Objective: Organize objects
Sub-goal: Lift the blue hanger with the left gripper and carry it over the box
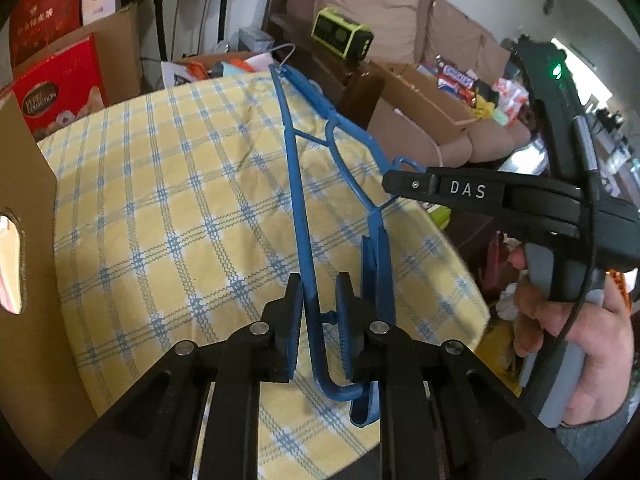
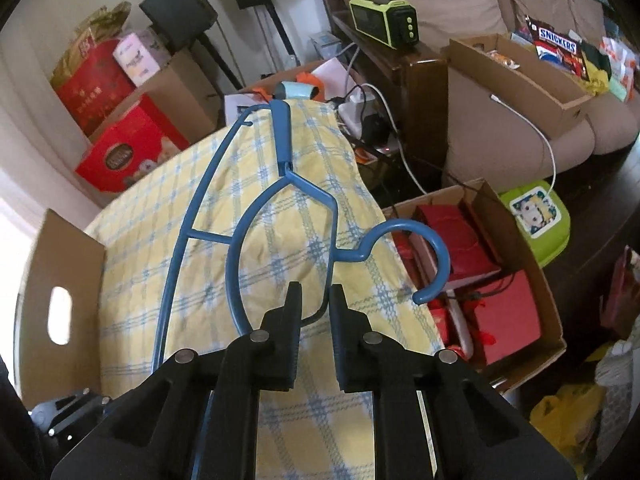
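Note:
A blue plastic hanger (image 1: 295, 184) hangs in the air over a yellow and blue checked cloth (image 1: 160, 200). My left gripper (image 1: 319, 284) is shut on the long bar near one bent end. The right gripper (image 1: 390, 184) comes in from the right, held by a hand (image 1: 580, 344), and grips the hanger at its hook end. In the right wrist view the hanger (image 2: 282, 132) stretches away over the cloth (image 2: 132, 300). There my right gripper (image 2: 316, 292) is shut on the thin curved part just below the hook, which curls off to the right.
A cardboard wall with a hand hole (image 2: 60, 252) borders the cloth on the left. To the right below stand an open carton of red packages (image 2: 500, 312) and a green lidded box (image 2: 536, 220). Beyond are a sofa, a snack carton (image 2: 520, 72), a green radio (image 2: 384, 20) and red boxes (image 2: 128, 152).

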{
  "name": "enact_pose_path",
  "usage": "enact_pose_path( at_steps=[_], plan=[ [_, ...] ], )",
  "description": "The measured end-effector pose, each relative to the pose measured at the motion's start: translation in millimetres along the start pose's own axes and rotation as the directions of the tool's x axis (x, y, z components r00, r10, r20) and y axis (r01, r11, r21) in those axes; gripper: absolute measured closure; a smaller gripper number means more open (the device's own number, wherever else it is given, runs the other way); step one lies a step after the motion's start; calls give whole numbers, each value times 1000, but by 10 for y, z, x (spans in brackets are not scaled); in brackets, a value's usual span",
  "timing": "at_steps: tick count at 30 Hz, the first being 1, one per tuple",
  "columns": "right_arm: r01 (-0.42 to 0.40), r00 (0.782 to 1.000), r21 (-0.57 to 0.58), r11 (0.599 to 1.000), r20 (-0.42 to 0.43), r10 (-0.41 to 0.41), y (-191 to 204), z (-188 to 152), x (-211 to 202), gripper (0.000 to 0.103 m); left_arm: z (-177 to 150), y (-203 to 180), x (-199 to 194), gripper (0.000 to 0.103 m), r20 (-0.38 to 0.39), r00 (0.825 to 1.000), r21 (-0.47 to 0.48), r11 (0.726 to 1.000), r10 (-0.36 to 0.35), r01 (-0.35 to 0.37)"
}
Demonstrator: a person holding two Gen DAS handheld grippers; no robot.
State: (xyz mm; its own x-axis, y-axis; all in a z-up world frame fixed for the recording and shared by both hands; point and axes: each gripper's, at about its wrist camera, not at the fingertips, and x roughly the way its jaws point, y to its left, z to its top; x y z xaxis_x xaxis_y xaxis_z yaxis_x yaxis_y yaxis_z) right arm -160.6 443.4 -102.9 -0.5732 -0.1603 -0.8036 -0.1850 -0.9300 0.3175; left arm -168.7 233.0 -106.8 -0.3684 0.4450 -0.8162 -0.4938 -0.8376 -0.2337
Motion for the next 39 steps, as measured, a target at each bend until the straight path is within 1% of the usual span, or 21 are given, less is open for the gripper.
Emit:
enact_pose_path(
  at_steps=[3, 5, 6, 9, 12, 14, 16, 17, 18, 19, 20, 25, 27, 30, 32, 37, 39],
  plan=[
    [-27, 999, -8, 1000, 23, 27, 75, -15, -156, 90, -2, -6, -177, 88, 24, 1000, 7, 1000, -9, 9],
    [-74, 996, -23, 997, 48, 75, 167, -8, -309, 91, -4, -6, -304, 93, 38, 999, 10, 1000, -22, 21],
    [-80, 995, -34, 996, 57, 82, 232, 3, -370, 91, -6, -4, -366, 95, 37, 999, 8, 999, -33, 33],
    [-72, 993, -98, 993, 87, 81, 446, 24, -547, 91, -18, -13, -490, 96, 36, 998, 2, 999, -49, 49],
    [-31, 996, -100, 995, 81, 39, 486, 17, -568, 90, -25, 22, -521, 97, 38, 999, -11, 1000, -2, 2],
    [9, 998, -103, 995, 65, -2, 452, -27, -513, 89, -52, 57, -513, 97, 34, 999, -14, 1000, 5, -5],
    [31, 998, -101, 994, 54, -25, 359, -87, -461, 88, -99, 82, -528, 97, 34, 999, -9, 1000, 18, -18],
    [49, 998, -102, 994, 50, -44, 314, -108, -436, 79, -119, 94, -542, 97, 34, 999, -5, 1000, 26, -26],
    [74, 996, -105, 992, 47, -70, 263, -126, -404, 69, -136, 99, -557, 97, 34, 999, -3, 1000, 30, -29],
    [91, 995, -111, 990, 38, -87, 232, -137, -368, 64, -151, 106, -568, 97, 34, 999, 0, 999, 33, -33],
    [105, 994, -113, 988, 28, -103, 191, -144, -325, 61, -174, 103, -580, 97, 34, 999, 2, 999, 34, -34],
    [93, 995, -86, 992, -28, -96, 39, -182, -156, 60, -239, 146, -555, 97, 23, 999, -4, 1000, 31, -31],
    [91, 995, -63, 994, -37, -93, -18, -215, -149, 57, -265, 155, -551, 97, 21, 999, -6, 999, 32, -32],
    [64, 997, -29, 998, -39, -65, -146, -281, -213, 57, -289, 172, -547, 97, 16, 999, -11, 999, 30, -30],
    [82, 996, -28, 996, -40, -83, -210, -331, -267, 56, -305, 187, -542, 97, 12, 1000, -13, 1000, 28, -28],
    [123, 989, -29, 992, -85, -125, -391, -445, -235, 56, -350, 201, -531, 97, 4, 1000, -24, 1000, 19, -19],
    [97, 991, -2, 995, -89, -97, -471, -473, -218, 56, -366, 178, -523, 97, -5, 1000, -23, 1000, 9, -9]
  ],
)
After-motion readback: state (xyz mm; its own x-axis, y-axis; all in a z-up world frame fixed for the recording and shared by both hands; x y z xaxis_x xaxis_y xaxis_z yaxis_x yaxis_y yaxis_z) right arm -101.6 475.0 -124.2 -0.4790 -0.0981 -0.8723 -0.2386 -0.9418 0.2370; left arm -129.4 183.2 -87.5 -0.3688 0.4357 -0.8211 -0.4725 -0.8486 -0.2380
